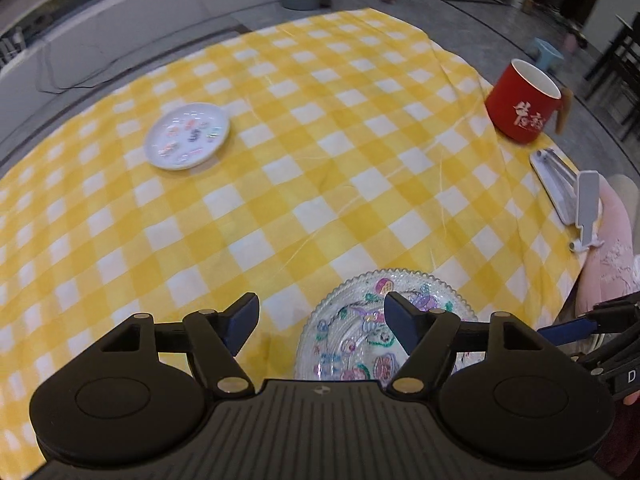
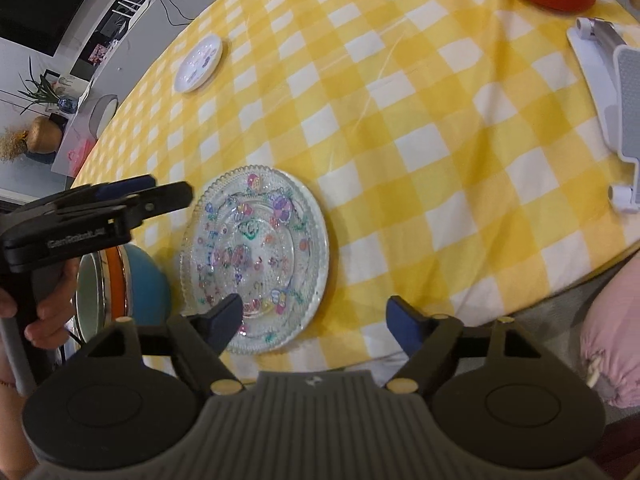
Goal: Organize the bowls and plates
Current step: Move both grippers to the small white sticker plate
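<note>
A clear glass plate painted with coloured flowers lies flat near the table's front edge; it also shows in the left wrist view as the glass plate. My right gripper hangs open above its near rim, nothing between the fingers. My left gripper is open and empty too, raised over the plate's left side; from the right wrist it appears as the left gripper. Nested bowls, blue outside, orange and pale green within, sit left of the plate. A small white plate rests far left.
A yellow checked cloth covers the round table. A red mug stands at the far right, with a white phone stand in front of it. A hand holds the left gripper's handle. A pink sleeve shows at the near right.
</note>
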Demonstrator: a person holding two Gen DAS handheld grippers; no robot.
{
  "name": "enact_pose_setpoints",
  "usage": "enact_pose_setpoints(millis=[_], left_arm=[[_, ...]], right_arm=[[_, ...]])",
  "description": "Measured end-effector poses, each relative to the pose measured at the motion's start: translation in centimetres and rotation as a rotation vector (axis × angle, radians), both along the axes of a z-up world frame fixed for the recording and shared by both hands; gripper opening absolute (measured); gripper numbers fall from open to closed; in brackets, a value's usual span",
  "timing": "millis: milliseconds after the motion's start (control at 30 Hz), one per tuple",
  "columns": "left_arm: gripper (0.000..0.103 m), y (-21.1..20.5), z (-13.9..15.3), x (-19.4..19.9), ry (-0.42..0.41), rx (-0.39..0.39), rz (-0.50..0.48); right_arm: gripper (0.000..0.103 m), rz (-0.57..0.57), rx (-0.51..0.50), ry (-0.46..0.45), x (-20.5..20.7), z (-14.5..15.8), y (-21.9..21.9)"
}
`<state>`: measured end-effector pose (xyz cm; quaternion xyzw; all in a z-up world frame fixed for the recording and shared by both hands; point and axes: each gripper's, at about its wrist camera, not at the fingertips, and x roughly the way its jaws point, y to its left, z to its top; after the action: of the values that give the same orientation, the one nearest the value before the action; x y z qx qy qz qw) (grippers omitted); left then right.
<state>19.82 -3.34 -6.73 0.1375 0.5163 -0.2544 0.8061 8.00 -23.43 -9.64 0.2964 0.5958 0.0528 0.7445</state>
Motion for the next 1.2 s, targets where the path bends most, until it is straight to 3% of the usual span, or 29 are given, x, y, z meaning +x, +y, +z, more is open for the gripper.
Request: enact_pose_setpoints(millis=[367, 567, 867, 1000, 1200], left_arm=[[0.084, 2.1, 2.8, -2.8, -0.090, 0.014, 0.206], [0.084, 3.2, 4.2, -2.4, -0.118, 0.009, 0.284], [0.084, 4.4, 4.6, 1.4, -0.129, 0.070, 0.370], [0.083, 5.4, 4.4, 3.9, -0.149, 0.069, 0.432], [0.083, 6.0, 4.3, 7.5, -0.197, 0.039, 0.472]], right_arm=[[0.088, 0.045, -0.052, -0.057, 0.3, 2.4, 1.3], [0.088, 0.069, -0.077, -0.094, 2.0, 3.6, 2.2], [0.082, 0.100, -0.148, -0.208, 8.7, 6.6, 4.0], [0.079, 0.132, -0.230, -0.293, 12.1, 7.8, 5.4], [0.075, 0.115, -0.219, -0.346, 17.4, 8.0, 6.2]])
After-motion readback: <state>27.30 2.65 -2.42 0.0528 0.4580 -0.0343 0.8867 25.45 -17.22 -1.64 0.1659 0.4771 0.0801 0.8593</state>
